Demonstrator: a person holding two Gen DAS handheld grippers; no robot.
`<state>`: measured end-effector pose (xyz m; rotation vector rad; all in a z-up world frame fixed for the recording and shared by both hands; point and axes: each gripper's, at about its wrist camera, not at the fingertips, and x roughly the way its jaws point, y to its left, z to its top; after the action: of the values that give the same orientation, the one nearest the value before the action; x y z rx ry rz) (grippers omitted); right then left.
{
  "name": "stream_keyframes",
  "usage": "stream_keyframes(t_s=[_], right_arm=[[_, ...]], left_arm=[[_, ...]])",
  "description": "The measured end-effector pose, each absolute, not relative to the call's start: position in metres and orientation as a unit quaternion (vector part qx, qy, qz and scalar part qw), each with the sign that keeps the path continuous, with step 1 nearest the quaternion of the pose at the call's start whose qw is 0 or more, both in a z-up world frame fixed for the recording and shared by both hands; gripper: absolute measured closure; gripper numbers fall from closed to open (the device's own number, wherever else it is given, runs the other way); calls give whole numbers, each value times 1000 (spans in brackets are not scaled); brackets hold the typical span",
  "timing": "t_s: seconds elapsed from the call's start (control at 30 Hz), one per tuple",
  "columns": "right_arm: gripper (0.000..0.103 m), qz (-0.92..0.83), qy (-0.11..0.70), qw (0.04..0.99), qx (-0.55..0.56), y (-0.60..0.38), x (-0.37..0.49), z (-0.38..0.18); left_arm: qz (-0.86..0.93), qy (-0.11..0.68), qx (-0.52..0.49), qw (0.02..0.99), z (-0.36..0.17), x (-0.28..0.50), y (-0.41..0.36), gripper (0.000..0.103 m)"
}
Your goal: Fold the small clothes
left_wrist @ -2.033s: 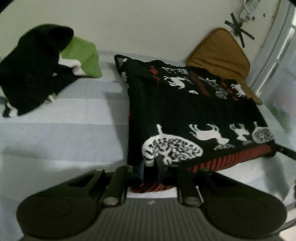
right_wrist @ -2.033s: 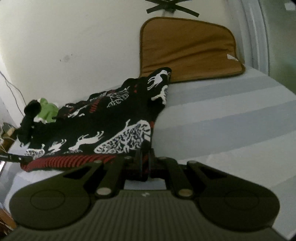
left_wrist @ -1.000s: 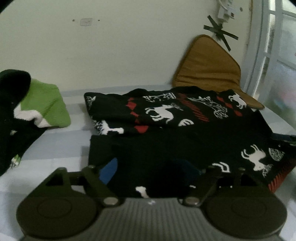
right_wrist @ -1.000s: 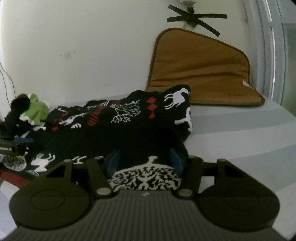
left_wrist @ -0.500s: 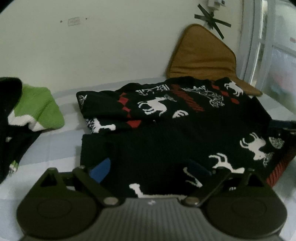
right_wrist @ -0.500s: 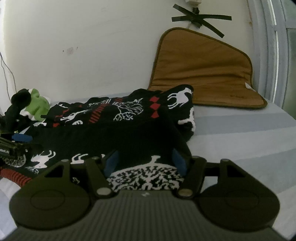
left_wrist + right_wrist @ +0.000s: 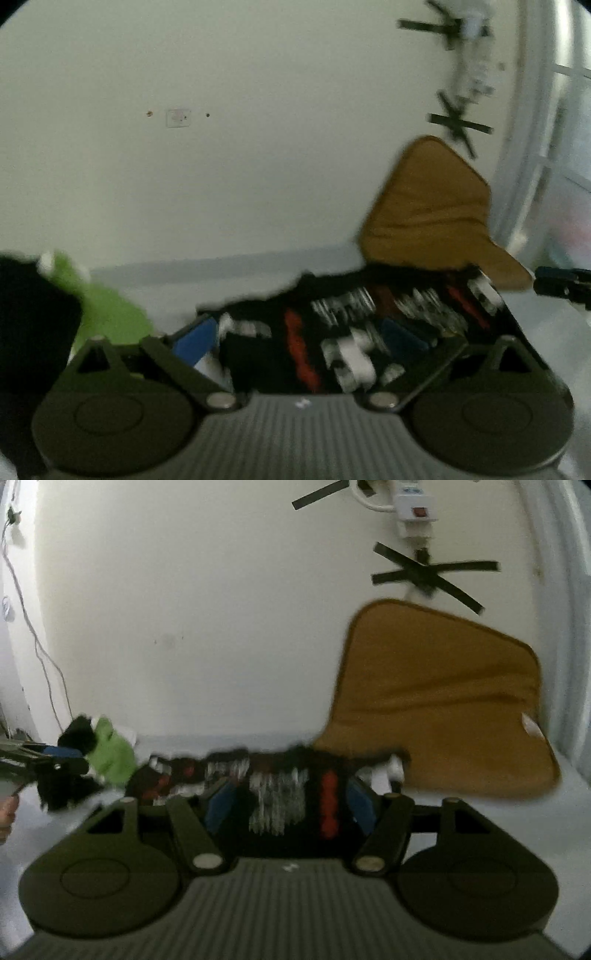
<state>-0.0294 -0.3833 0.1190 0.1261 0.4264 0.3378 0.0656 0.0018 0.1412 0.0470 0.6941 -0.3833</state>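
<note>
A black sweater with white animal and red patterns (image 7: 332, 332) lies folded on the striped bed; it also shows in the right wrist view (image 7: 288, 786). Both views are motion-blurred. My left gripper (image 7: 299, 339) is open, its blue pads spread wide just over the sweater's near edge. My right gripper (image 7: 288, 805) is open too, low over the sweater's right part. Neither holds cloth. The right gripper's tip shows at the far right of the left wrist view (image 7: 561, 284), and the left gripper's at the far left of the right wrist view (image 7: 40, 760).
A green and black garment pile (image 7: 55, 306) lies at the left, also seen in the right wrist view (image 7: 107, 753). A brown cushion (image 7: 432, 214) leans on the wall behind the sweater (image 7: 443, 709). Cables and taped wires (image 7: 424, 568) hang on the wall. A window frame (image 7: 535, 147) stands right.
Both grippers let go of the sweater's hem after folding it forward and opened wide. Since then they have dropped low and tilted up, so the views show more wall.
</note>
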Motion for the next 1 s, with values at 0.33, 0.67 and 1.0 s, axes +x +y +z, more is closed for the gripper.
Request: stream_keyframes(t_s=[0.33, 0.67, 1.0], right_arm=[[34, 180, 365, 913, 34, -330, 194, 87], [89, 232, 397, 887, 37, -303, 215, 56], [89, 287, 246, 925, -27, -311, 27, 144]], left_arm=[[-131, 465, 52, 874, 50, 238, -64, 24], [-177, 447, 64, 874, 55, 208, -81, 88], [-231, 288, 31, 929, 150, 31, -46, 88]])
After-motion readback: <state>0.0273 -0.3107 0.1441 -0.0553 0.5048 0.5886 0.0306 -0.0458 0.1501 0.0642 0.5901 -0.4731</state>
